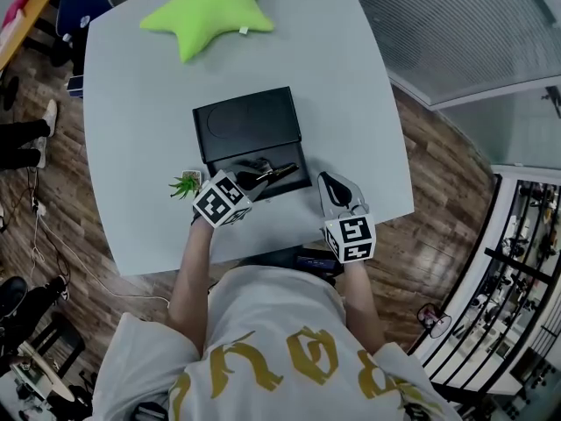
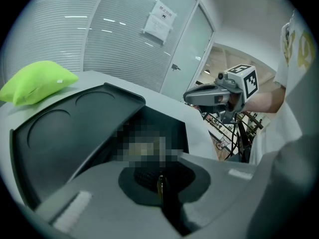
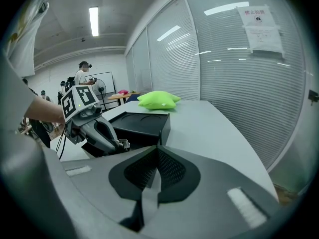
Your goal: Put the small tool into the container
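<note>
The black container [image 1: 249,123] lies open mid-table, its lid flat at the back and its tray [image 1: 296,182] at the front. My left gripper [image 1: 254,177] reaches over the tray's near edge, shut on the small tool [image 1: 282,172], a thin dark and brass-coloured piece that sticks out over the tray. In the left gripper view the tool [image 2: 160,184] shows as a sliver pinched between the closed jaws, with the tray [image 2: 172,126] just ahead. My right gripper [image 1: 331,182] hovers right of the container, shut with nothing in it. The right gripper view shows its jaws [image 3: 157,169] meeting.
A green star-shaped pillow [image 1: 210,9] lies at the table's far side. A small potted plant [image 1: 186,184] stands just left of my left gripper. The table's front edge [image 1: 263,257] is close to the person's body. Glass partitions run along the right.
</note>
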`<state>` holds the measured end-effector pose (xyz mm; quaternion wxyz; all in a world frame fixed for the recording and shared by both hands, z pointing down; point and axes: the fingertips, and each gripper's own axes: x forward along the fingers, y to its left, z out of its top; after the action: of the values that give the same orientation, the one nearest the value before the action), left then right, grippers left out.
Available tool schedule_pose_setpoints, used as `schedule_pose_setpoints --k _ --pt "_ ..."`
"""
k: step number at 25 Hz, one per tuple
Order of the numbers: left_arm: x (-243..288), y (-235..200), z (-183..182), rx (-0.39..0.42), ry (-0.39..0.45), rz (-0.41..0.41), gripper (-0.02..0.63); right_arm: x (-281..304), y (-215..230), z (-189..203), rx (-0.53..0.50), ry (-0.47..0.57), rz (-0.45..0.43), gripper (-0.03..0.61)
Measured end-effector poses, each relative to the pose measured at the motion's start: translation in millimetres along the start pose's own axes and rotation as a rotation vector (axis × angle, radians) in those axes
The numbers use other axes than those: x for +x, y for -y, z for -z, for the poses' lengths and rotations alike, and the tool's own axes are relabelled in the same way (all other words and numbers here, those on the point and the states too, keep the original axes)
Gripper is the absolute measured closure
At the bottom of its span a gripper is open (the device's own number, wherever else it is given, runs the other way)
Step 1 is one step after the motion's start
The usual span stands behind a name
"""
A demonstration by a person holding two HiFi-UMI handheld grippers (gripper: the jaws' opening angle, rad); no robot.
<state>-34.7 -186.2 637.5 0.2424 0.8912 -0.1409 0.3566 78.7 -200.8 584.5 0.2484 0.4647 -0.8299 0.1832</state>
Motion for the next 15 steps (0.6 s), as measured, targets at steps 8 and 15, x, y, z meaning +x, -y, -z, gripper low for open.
schedule_pose_setpoints --k 8,15 --pt "6 -5 3 -0.010 -0.024 0.013 0.607 7 -1 2 0.003 -0.010 -0.006 0.555" --pt "11 -12 2 -0.048 -0.031 0.027 0.597 12 -1 5 0.003 -0.017 -0.012 0.555"
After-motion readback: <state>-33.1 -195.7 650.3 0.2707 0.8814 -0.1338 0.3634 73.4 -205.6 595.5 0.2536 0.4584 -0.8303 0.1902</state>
